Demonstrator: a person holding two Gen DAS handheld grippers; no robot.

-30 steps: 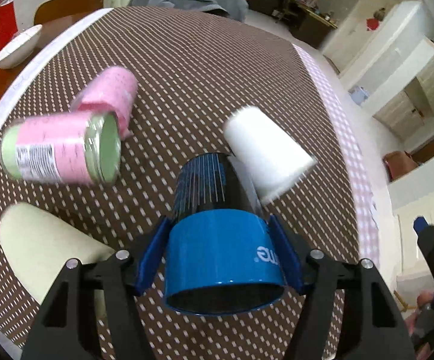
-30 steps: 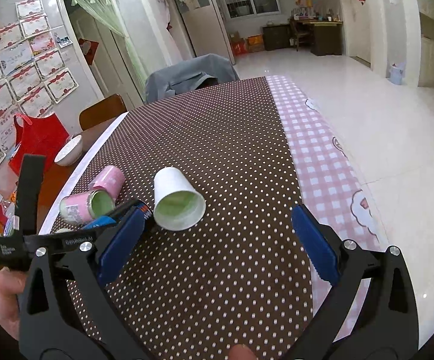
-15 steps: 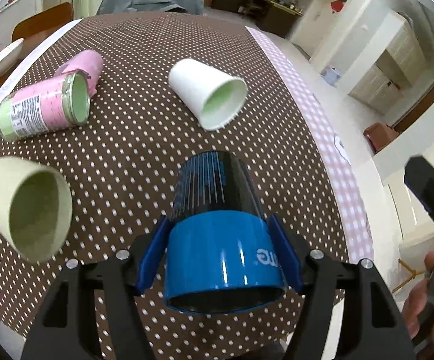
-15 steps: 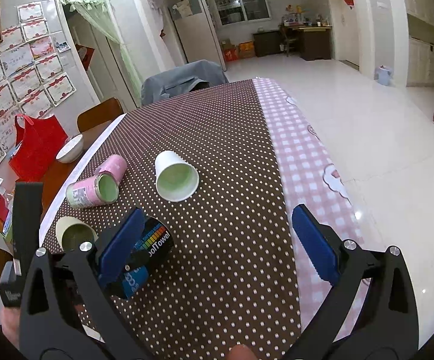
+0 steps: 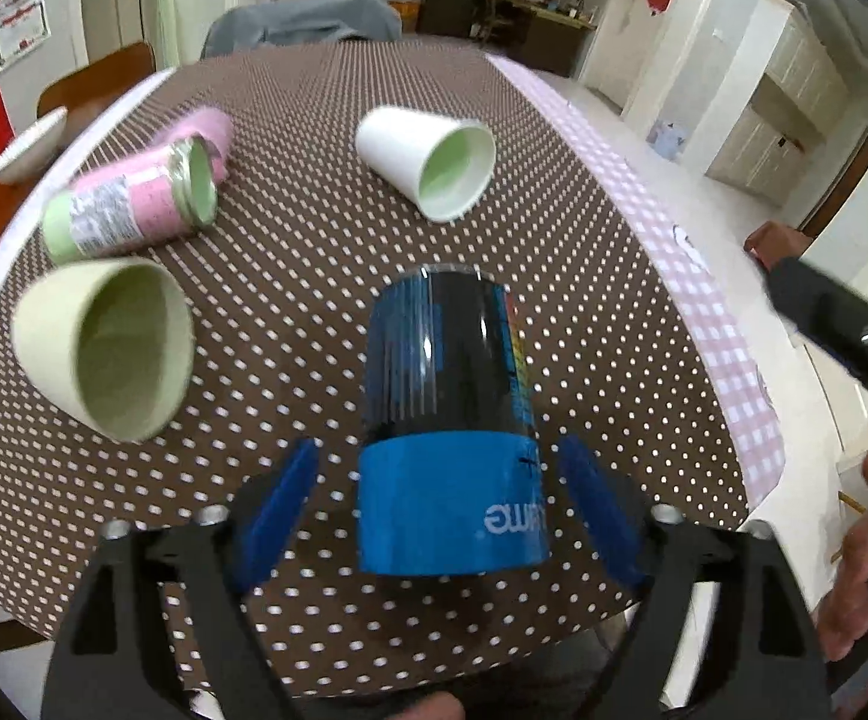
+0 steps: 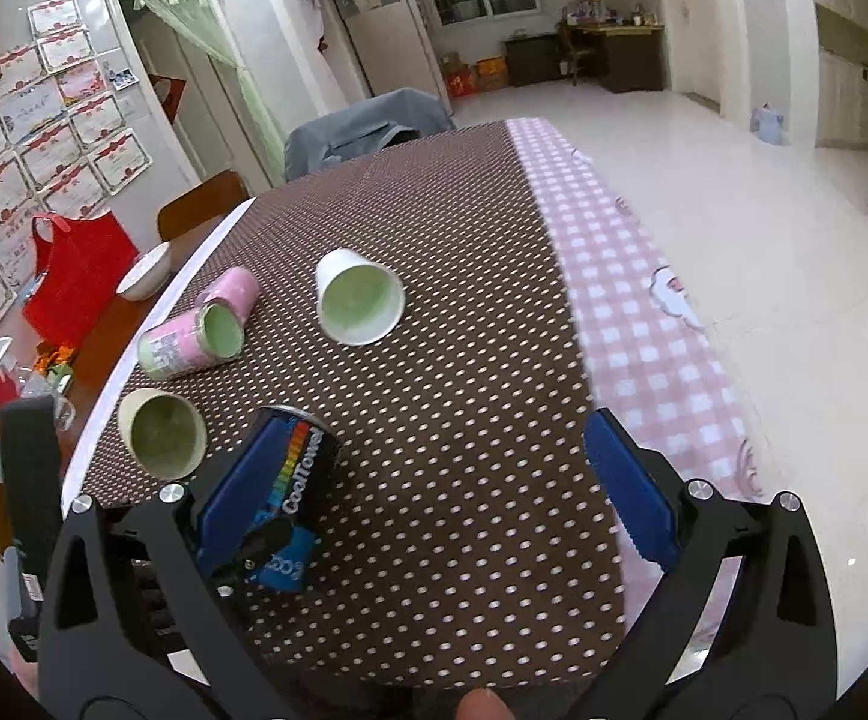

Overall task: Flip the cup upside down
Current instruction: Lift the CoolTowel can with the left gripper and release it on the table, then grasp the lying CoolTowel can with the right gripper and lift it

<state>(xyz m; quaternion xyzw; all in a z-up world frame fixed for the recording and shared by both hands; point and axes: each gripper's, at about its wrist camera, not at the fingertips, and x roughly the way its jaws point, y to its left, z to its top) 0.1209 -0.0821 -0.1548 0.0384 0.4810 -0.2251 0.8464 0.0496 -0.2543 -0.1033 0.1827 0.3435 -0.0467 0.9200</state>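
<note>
A blue and black cup (image 5: 449, 426) stands upside down on the brown dotted tablecloth (image 5: 326, 84), wide blue rim down near the front edge. My left gripper (image 5: 440, 510) is open, its blue pads apart from the cup on both sides. The cup also shows in the right wrist view (image 6: 299, 480), partly behind the left finger. My right gripper (image 6: 434, 516) is open and empty above the table's near right part. A white cup (image 5: 428, 162) lies on its side further back; it also shows in the right wrist view (image 6: 359, 303).
A cream cup (image 5: 104, 339) lies on its side at the left. A pink and green jar (image 5: 134, 213) and a pink tube (image 5: 203, 129) lie behind it. A white bowl (image 5: 29, 144) sits on the bare wood at far left. A pink checked cloth (image 6: 626, 276) covers the right side.
My left gripper has opened and let go of the blue and black cup, which now stands upside down on the cloth. The right gripper has stayed open and lifted slightly.
</note>
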